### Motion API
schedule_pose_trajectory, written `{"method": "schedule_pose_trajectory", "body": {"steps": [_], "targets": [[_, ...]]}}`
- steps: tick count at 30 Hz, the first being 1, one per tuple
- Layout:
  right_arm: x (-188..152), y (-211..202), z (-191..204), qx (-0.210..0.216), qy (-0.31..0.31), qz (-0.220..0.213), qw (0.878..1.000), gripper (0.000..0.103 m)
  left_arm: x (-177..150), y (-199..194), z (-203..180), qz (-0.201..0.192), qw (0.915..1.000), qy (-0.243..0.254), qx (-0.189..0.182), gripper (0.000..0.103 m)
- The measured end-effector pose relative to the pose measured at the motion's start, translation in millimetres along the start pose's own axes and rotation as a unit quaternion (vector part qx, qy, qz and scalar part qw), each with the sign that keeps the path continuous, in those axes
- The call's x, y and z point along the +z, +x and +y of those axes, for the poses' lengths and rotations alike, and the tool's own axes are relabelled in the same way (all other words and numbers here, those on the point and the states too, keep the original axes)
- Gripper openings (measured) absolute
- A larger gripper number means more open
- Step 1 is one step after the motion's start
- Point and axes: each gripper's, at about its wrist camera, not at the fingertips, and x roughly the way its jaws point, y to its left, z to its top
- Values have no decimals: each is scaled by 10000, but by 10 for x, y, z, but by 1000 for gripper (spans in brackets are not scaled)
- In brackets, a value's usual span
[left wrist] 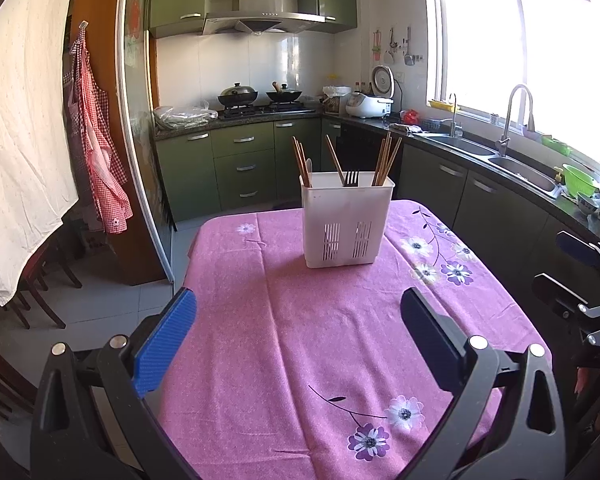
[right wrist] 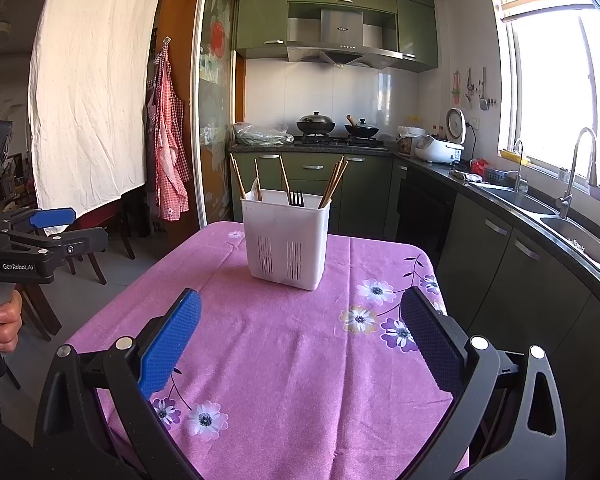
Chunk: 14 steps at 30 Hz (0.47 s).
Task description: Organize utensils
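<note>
On pink tablecloth: holder light, top-heavy with chopsticks, fork; could tip if nudged. Left gripper, right gripper both spread wide, empty.

Pink tablecloth with white and purple flower print; on it white slotted utensil holder with brown chopsticks and 1 black fork. Behind it, green cabinets.

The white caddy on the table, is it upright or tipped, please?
Upright: the caddy stands flat on the tablecloth, rim level, chopsticks and fork poking up.
</note>
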Motion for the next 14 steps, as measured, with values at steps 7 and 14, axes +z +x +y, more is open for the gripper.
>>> {"method": "schedule_pose_trajectory", "body": {"steps": [7,14], "targets": [[-8,31,-26,-13,-1,58,10000,98,1,36,45,63,9997,-81,202,97],[-8,98,-43,-11,-6,129,9999,98,-21,104,73,176,9995,-106,219,97]]}}
